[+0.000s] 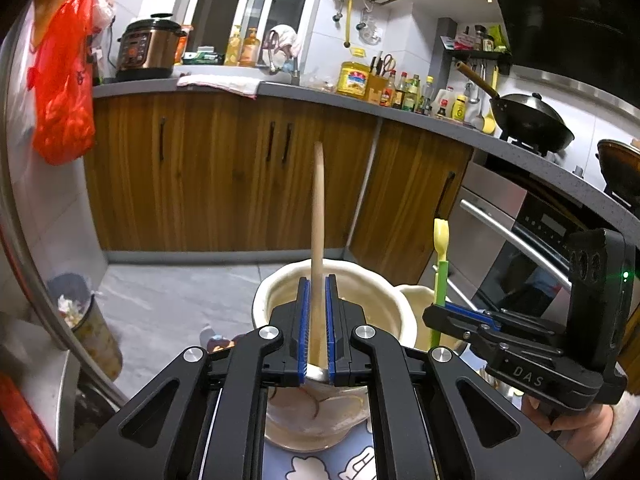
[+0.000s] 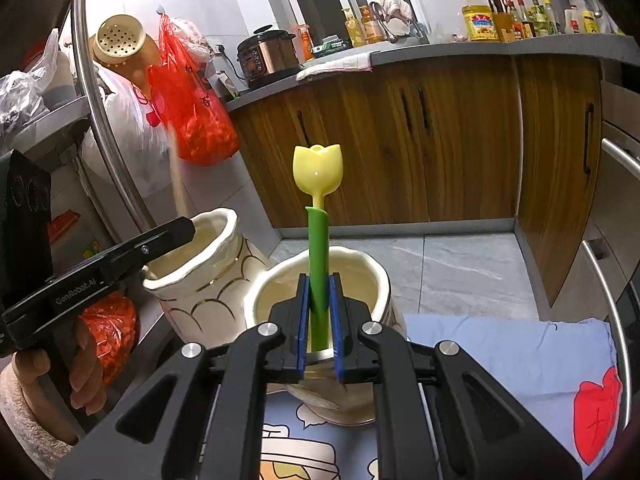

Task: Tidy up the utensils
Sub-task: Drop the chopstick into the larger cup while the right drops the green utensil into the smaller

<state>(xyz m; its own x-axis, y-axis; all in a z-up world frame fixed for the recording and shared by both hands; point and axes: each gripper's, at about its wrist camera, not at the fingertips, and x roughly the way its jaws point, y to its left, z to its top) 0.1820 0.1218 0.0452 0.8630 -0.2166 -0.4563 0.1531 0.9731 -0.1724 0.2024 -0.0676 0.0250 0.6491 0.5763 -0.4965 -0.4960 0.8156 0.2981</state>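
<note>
Our left tongs point(image 1: 317, 300) were clenched on a wooden handle point(image 1: 317, 216) standing upright over a cream jar point(image 1: 404, 308). Our right tongs point(image 2: 319, 304) gripped a green-stemmed tulip spoon point(image 2: 318, 168) above the neighbouring jar point(image 2: 380, 276), both jars on the cloth-covered surface point(image 2: 500, 352).

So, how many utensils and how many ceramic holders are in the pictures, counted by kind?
Wooden utensil, held by the left gripper: 1
Green and yellow tulip utensil, held by the right gripper: 1
Cream ceramic holders: 2
Total: 4
</note>
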